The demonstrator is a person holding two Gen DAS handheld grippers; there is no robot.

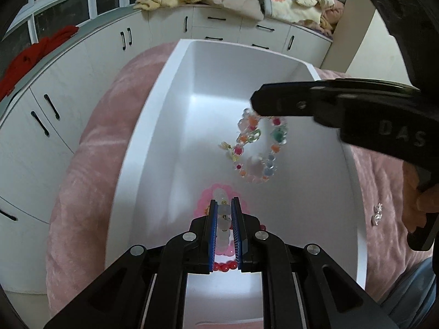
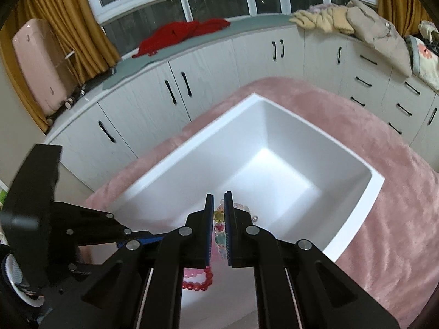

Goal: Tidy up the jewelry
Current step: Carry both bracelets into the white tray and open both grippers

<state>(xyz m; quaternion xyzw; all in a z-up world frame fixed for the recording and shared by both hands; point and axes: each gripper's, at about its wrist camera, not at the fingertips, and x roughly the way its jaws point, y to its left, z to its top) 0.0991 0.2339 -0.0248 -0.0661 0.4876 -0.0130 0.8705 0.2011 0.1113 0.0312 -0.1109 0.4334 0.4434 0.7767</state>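
My left gripper (image 1: 223, 201) is shut on a pale white bead bracelet (image 1: 223, 219), low over the white box (image 1: 153, 126). Pink beads (image 1: 204, 200) and red beads (image 1: 225, 266) show around and under its blue pads; I cannot tell whether they hang or lie on the floor of the box. My right gripper (image 1: 255, 102) comes in from the right, shut on a multicoloured bead bracelet (image 1: 258, 148) that dangles above the box floor. In the right wrist view the right gripper (image 2: 218, 196) pinches those coloured beads (image 2: 219, 219), with the red beads (image 2: 200, 282) below.
The box (image 2: 354, 219) sits on a pink plush blanket (image 2: 384, 181). A small silver piece of jewelry (image 1: 378, 213) lies on the blanket right of the box, near the hand (image 1: 422, 200) on the right gripper. White cabinets (image 2: 219, 63) with piled clothes stand behind.
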